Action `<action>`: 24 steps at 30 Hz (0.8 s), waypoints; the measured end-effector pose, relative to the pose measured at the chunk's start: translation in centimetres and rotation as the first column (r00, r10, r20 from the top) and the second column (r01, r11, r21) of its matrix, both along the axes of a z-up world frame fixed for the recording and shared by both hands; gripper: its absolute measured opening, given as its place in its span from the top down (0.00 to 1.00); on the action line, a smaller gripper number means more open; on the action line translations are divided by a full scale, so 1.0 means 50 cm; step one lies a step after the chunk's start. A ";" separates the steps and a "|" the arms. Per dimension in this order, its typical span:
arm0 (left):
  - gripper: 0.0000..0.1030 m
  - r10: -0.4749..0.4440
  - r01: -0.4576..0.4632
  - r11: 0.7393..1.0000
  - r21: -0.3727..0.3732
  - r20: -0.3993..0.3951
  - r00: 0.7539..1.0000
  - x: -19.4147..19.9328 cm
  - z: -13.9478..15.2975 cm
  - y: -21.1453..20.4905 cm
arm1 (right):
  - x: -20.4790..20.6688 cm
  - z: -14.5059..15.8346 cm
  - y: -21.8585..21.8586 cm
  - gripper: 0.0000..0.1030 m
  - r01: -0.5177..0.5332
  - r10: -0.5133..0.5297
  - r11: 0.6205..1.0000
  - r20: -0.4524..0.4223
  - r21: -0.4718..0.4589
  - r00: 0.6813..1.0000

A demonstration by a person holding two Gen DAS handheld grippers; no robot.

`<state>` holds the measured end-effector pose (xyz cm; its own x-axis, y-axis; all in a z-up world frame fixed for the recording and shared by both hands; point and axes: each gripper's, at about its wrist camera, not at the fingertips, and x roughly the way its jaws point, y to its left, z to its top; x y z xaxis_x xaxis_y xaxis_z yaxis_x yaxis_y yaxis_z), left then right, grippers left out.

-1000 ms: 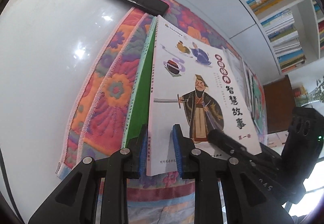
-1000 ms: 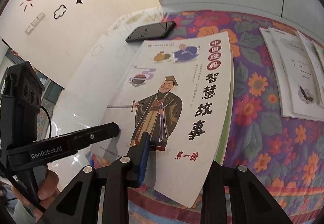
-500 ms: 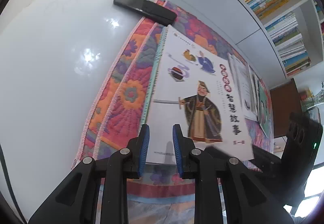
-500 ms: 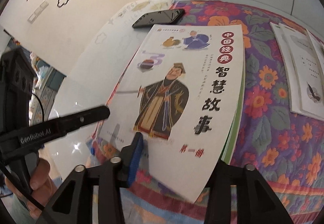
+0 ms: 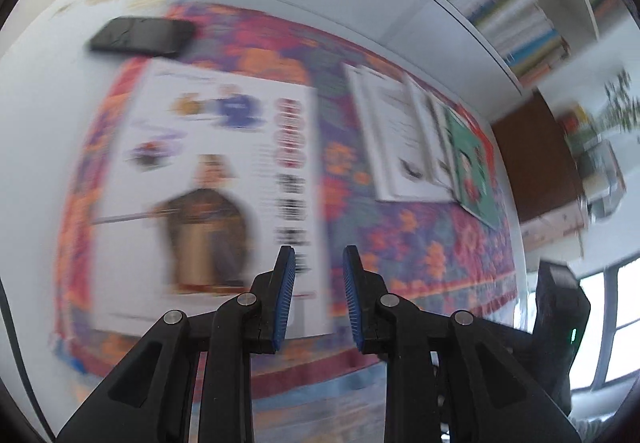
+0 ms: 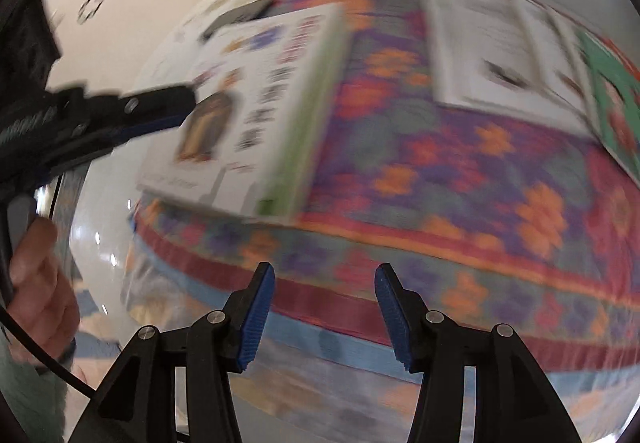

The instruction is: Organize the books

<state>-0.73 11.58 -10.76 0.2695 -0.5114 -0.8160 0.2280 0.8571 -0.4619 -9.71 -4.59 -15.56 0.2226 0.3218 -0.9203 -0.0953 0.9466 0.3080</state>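
A white storybook with a robed figure on its cover (image 5: 208, 179) lies flat on a flowered mat (image 5: 400, 235), on top of a green book whose edge shows in the right wrist view (image 6: 304, 115). My left gripper (image 5: 318, 299) is open and empty, above the book's near right corner. My right gripper (image 6: 324, 315) is open and empty, back at the mat's front border. Further right lie white booklets (image 5: 396, 139) and a green booklet (image 5: 472, 167), also in the right wrist view (image 6: 492, 47). Both views are blurred.
A black phone (image 5: 140, 39) lies at the mat's far left corner on the white table (image 5: 36, 123). A white bookshelf with many books (image 5: 512, 7) stands behind. A brown cabinet (image 5: 536, 163) is at the right. The left gripper's body (image 6: 80, 123) shows at left.
Both grippers let go of the white storybook and pulled back. It now lies flat on the green book. The left gripper swung right, toward the booklets.
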 end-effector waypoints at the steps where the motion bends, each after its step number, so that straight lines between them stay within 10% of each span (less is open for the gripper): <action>1: 0.78 -0.024 0.024 1.000 0.005 -0.001 1.000 -0.002 0.004 -0.031 | 0.001 0.000 -0.033 0.51 0.034 -0.034 0.999 -0.004 0.019 0.999; 11: 0.76 -0.197 0.199 0.979 0.032 -0.060 0.979 -0.025 0.007 -0.367 | 0.006 0.034 -0.425 0.51 0.321 -0.323 0.945 0.022 0.068 0.946; 24: 0.75 -0.146 0.154 0.982 0.113 -0.075 0.986 0.074 -0.025 -0.626 | 0.093 0.047 -0.734 0.44 0.402 -0.406 0.914 0.074 0.056 0.911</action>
